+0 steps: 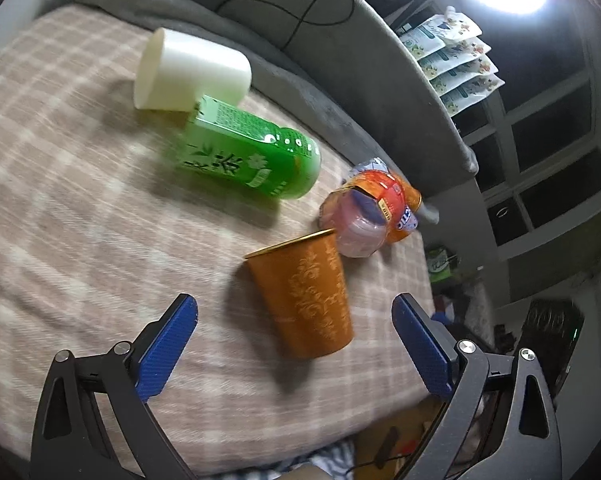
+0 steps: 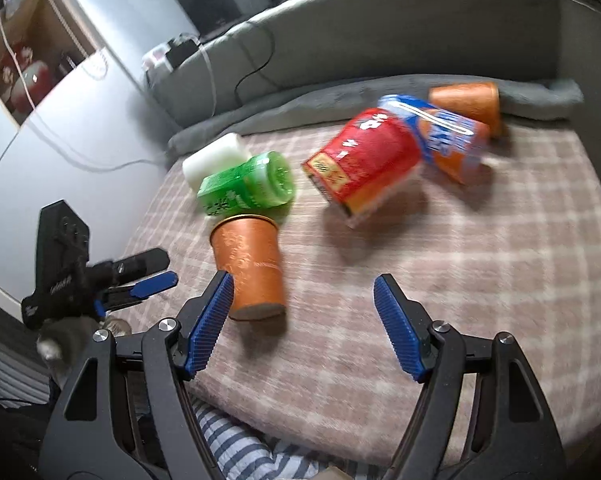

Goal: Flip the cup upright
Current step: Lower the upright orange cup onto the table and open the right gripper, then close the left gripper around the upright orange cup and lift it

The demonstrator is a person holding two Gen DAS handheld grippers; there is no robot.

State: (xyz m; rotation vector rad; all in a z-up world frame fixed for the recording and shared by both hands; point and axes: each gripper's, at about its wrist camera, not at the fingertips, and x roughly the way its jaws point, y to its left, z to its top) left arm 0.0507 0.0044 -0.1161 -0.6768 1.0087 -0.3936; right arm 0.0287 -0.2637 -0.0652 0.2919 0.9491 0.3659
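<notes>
Spreading wide apart, the blue ribbed fingers of the left gripper (image 1: pixel 295 316) are seen holding nothing, with the orange paper cup with a gold rim and pale ornament (image 1: pixel 304 300) lying on its side between and just beyond them, untouched. The cup's base is turned toward the cameras and its mouth away. The right gripper (image 2: pixel 304 294) is likewise opened wide and empty; in the right wrist view its left finger (image 2: pixel 210 320) is seen just beside the cup's (image 2: pixel 249 266) base, though contact cannot be confirmed.

The cup is rested on a pink-and-cream checked blanket (image 1: pixel 60 200). Just beyond the cup's mouth a green tea can with white characters (image 1: pixel 252 152) is laid on its side, and past that can a cream-white plastic tumbler (image 1: pixel 192 70) is lying tipped over. To the right of the cup, in the right wrist view, a red snack canister (image 2: pixel 360 164) is seen tilted, with a blue-and-orange soda can (image 2: pixel 444 136) behind it. A second orange cup (image 2: pixel 468 102) is lying farthest from the first, against a grey cushioned bolster (image 2: pixel 380 56) by which the blanket is bordered.
</notes>
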